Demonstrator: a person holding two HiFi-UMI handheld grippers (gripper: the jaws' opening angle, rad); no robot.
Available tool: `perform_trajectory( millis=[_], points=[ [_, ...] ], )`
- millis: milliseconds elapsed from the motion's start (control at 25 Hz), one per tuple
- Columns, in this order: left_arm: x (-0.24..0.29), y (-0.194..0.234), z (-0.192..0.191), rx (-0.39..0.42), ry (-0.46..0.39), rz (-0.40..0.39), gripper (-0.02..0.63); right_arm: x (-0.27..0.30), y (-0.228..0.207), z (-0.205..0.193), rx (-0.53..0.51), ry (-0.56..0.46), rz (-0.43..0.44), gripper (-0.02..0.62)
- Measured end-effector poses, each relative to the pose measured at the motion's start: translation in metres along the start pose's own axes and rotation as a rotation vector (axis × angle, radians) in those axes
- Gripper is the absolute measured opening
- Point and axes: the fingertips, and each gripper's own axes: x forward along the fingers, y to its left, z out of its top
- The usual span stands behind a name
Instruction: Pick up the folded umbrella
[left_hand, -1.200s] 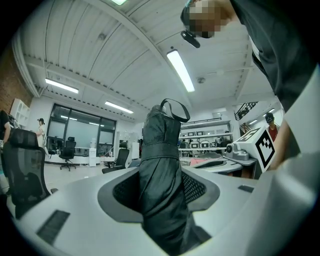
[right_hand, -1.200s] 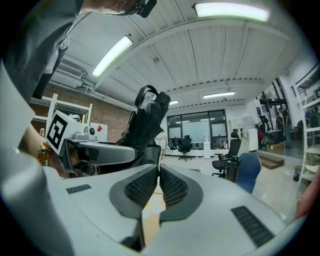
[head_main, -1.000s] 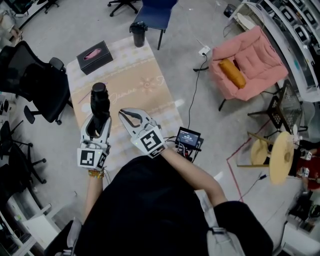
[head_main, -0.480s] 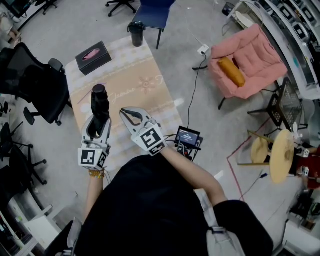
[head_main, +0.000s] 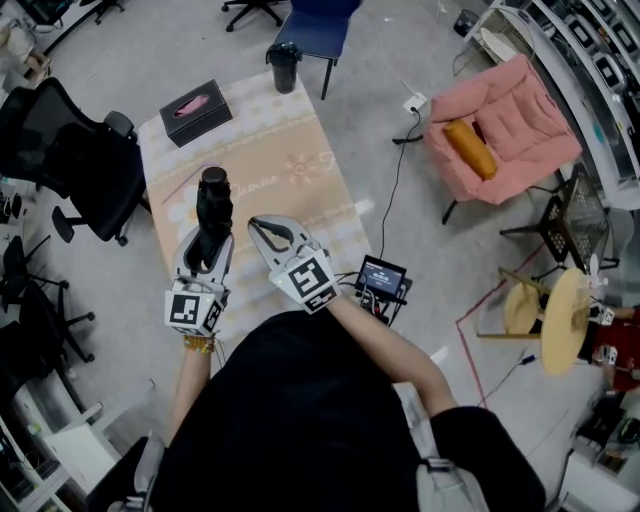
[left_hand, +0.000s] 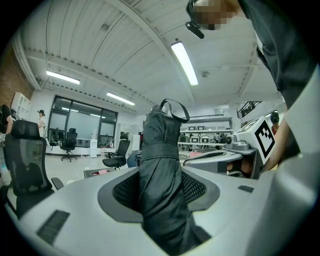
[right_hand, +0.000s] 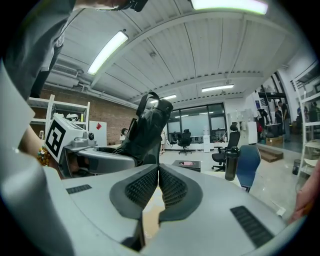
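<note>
Grey floor (head_main: 400, 40), a pink armchair (head_main: 510, 130), a black office chair (head_main: 70, 165), tube lights (left_hand: 184, 62) on a white ceiling (left_hand: 125, 45)

The umbrella's (left_hand: 160, 175) lower end is cut off by the left gripper view's bottom edge and hidden inside the left claw (head_main: 208, 242) in the head view.

I'm in an open-plan lab office. Bare grey floor (head_main: 440, 260), black office chairs (head_main: 75, 160) rolled about, a power strip (head_main: 412, 102) with cables trailing over the floor, and a small screen unit (head_main: 382, 278) set down near me. Racks of gear (head_main: 590, 60) line the right side. Overhead are strip lights (left_hand: 184, 62). There is a glass partition (left_hand: 82, 127) with more chairs by it, and a brick wall (right_hand: 107, 125). A pink armchair (head_main: 510, 125) is the only homely piece.
</note>
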Motion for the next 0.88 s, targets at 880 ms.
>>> perform_trajectory(
  millis=[880],
  points=[
    [0.0012,-0.0014,0.0010,-0.009,-0.007,0.006,0.212,-0.0024,0.0056,-0.0027,-0.006,0.027,0.018,0.015]
  ],
)
